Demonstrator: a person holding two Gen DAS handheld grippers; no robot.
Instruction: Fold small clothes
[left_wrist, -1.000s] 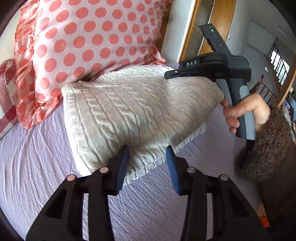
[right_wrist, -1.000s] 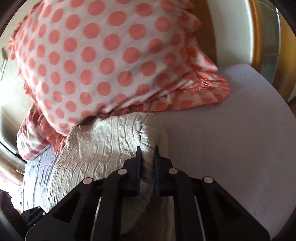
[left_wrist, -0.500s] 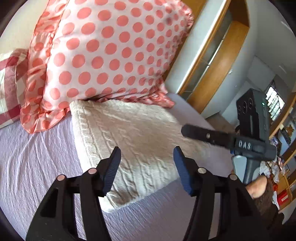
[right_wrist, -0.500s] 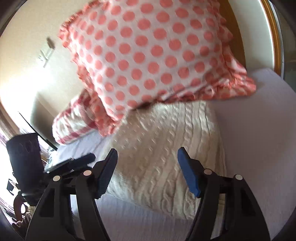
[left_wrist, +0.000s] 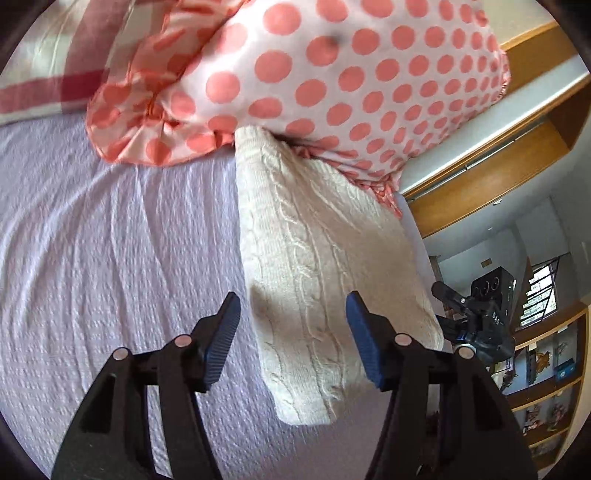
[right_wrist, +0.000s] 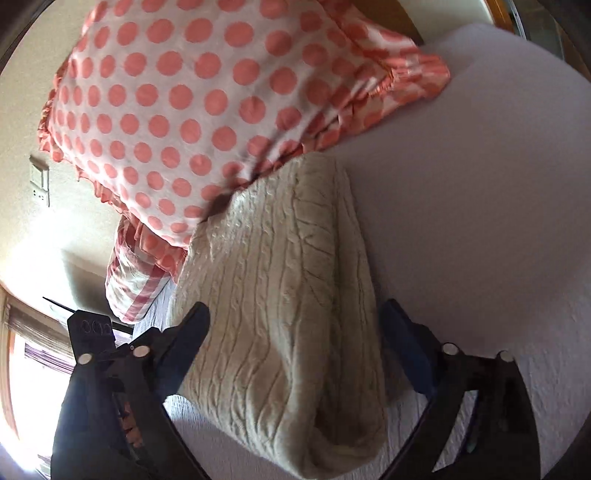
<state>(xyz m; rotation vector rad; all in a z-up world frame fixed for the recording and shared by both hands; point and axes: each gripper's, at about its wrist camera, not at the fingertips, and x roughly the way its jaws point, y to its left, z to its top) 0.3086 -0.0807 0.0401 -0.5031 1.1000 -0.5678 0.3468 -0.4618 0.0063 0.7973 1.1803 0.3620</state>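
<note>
Two wide-open, empty: left tool (left_wrist: 291, 332), right tool (right_wrist: 295, 339); could bump folded sweater (left_wrist: 317, 258) undone, sitting low above it on bed (left_wrist: 110, 240).

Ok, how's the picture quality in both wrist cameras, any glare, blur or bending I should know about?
Left wrist view: evenly lit, knit sweater sharp, fisheye bows the wooden frame at the right edge. Right wrist view: the window at lower left is blown out white, the sweater's near end sits in shade, the polka-dot pillow looks slightly soft, corners vignette black.
</note>
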